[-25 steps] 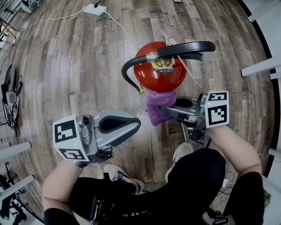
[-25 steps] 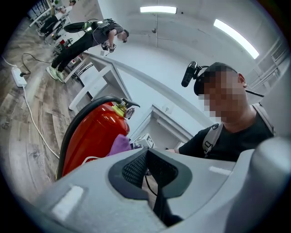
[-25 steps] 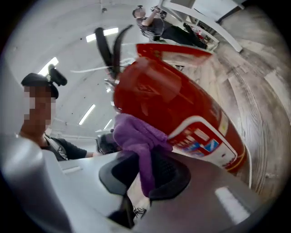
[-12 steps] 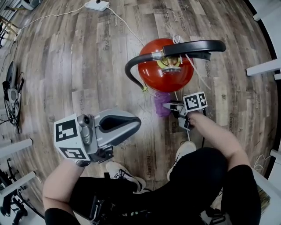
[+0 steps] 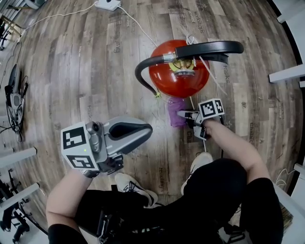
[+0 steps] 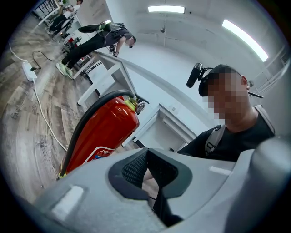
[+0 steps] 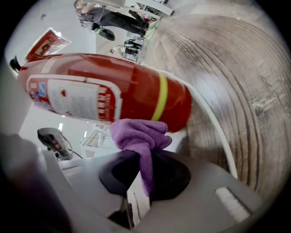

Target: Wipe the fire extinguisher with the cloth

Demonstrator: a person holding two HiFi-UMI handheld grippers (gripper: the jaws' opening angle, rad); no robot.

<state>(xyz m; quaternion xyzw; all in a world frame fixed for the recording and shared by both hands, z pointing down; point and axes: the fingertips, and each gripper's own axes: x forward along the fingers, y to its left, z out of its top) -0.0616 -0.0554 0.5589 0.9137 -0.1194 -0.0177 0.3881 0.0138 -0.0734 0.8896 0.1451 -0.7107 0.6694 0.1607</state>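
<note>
A red fire extinguisher [image 5: 178, 78] with a black handle and hose stands upright on the wooden floor. My right gripper [image 5: 183, 114] is low beside its near side, shut on a bunched purple cloth [image 5: 175, 113]. In the right gripper view the cloth [image 7: 138, 133] sticks out of the right gripper [image 7: 143, 170] and rests against the red body [image 7: 104, 95], near its yellow band. My left gripper [image 5: 144, 132] hangs well to the left of the extinguisher, shut and empty. From the left gripper view the extinguisher [image 6: 102, 134] leans beyond the left gripper [image 6: 148, 170].
A white power strip [image 5: 107, 5] and its cable lie on the floor behind the extinguisher. White furniture legs [image 5: 286, 74] stand at the right, and dark equipment [image 5: 14, 100] lies at the left. My shoes [image 5: 133, 188] are close below the grippers.
My right gripper has dropped with the cloth down the extinguisher's near side, from near its top to close above the floor, rolling as it went. The left gripper has stayed put.
</note>
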